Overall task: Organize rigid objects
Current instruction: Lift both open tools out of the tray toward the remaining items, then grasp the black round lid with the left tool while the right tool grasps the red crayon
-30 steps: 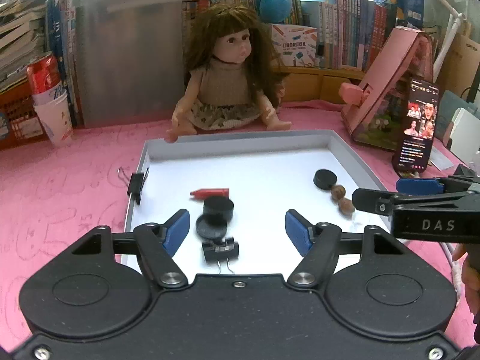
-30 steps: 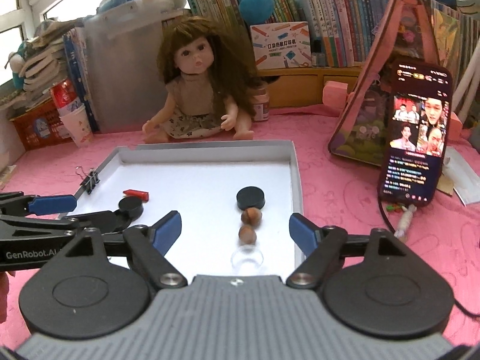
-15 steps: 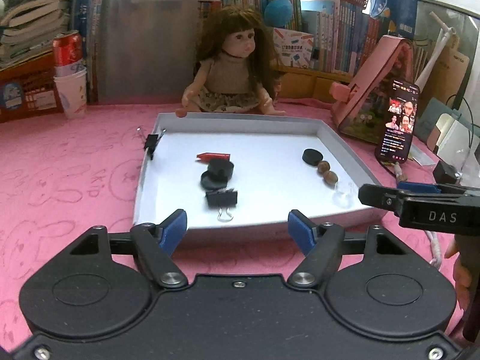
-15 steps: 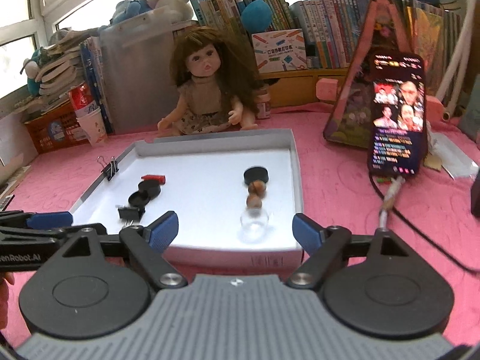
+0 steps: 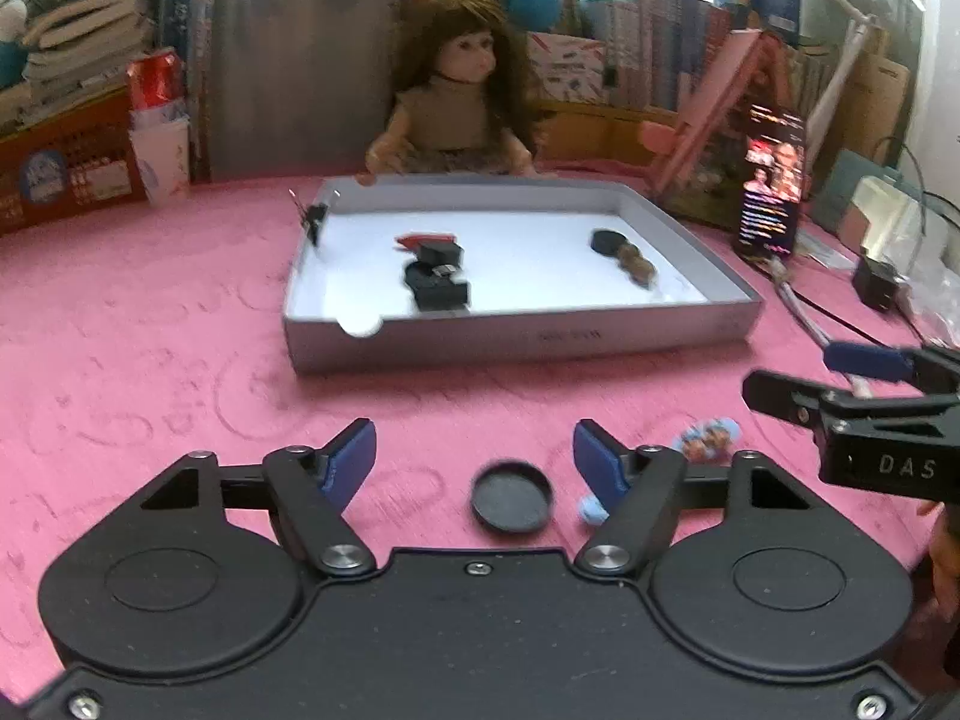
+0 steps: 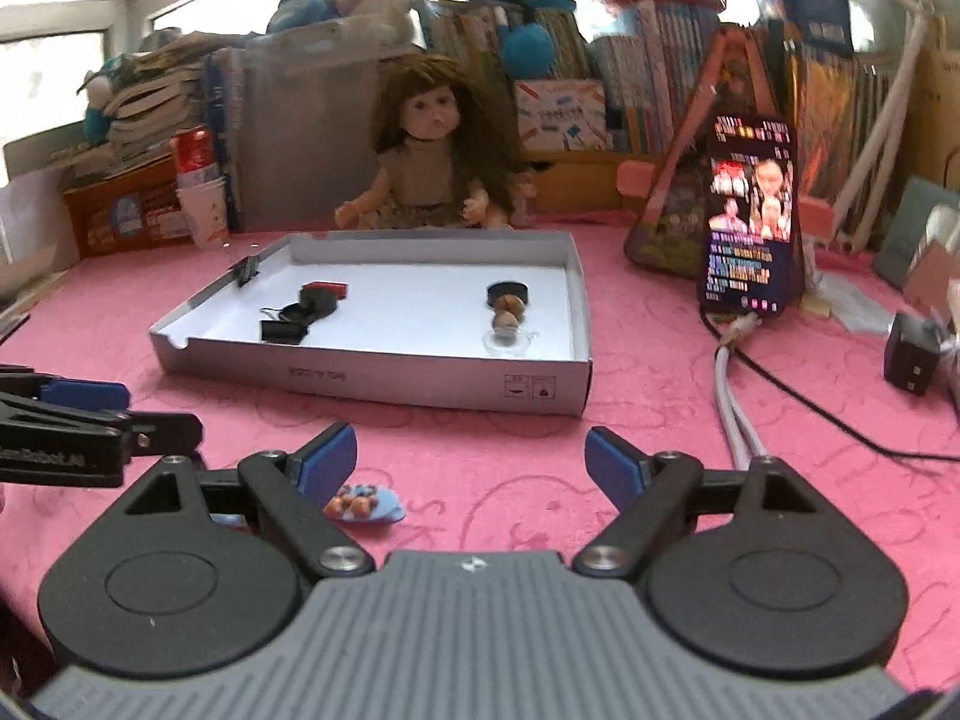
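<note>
Both the left gripper [image 5: 474, 459] and right gripper [image 6: 471, 459] hang apart and empty over the pink cloth [image 5: 150, 324], short of the tray [image 5: 516, 336] (sorted pieces inside), because a black cap [image 5: 511, 497] awaits collection.

Both wrist views look forward and slightly down across the pink table toward the white tray [image 5: 522, 336] [image 6: 372, 372], from near its front edge (left view left of the right); both share tray and doll [image 5: 462, 102] [image 6: 429, 144].

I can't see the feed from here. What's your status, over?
Left gripper open, black cap on the cloth between its jaws, not gripped. Right gripper open, empty. Tray ahead, holding clips, caps, nuts. Nothing in the way.
</note>
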Tool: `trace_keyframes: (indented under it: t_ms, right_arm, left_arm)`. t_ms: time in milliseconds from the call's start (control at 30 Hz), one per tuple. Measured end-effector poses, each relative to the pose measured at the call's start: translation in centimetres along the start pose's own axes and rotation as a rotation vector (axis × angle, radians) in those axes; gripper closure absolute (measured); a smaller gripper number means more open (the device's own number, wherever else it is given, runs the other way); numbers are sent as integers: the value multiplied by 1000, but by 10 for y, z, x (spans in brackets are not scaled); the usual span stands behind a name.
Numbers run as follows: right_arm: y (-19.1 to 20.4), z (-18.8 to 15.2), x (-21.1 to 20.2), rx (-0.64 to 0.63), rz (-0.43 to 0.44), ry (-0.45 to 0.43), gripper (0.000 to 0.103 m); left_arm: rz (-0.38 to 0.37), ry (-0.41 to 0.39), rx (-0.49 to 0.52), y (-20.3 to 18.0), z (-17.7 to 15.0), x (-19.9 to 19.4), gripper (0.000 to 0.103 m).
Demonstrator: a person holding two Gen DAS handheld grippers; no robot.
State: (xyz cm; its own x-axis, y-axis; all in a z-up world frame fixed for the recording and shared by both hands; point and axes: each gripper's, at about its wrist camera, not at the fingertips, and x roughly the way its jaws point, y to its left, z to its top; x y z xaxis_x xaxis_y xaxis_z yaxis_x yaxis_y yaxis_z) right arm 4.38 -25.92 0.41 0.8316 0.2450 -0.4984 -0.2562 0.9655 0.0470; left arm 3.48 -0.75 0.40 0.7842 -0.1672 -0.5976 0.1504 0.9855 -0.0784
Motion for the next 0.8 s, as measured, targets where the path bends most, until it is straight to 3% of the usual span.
trace_keyframes:
  t_ms: [300, 367, 600, 667, 733, 800]
  right_arm:
    - [15, -15, -7, -36, 6, -6, 13]
    - [18, -20, -7, -37, 13, 4, 13]
    - [35, -34, -15, -56, 63, 9, 13]
    - [43, -36, -15, -71, 76, 11, 20]
    - [50, -36, -14, -82, 81, 23, 35]
    - [55, -36, -11, -74, 88, 38, 40]
  left_arm:
    - [1, 13, 33, -9, -14, 6, 61]
    - [11, 10, 44, -10, -14, 6, 73]
    - [35, 15, 4, 3, -11, 5, 73]
    - [42, 14, -3, 7, -11, 3, 73]
    - [49, 12, -10, 9, -11, 1, 73]
    - [51, 11, -15, 11, -11, 0, 73]
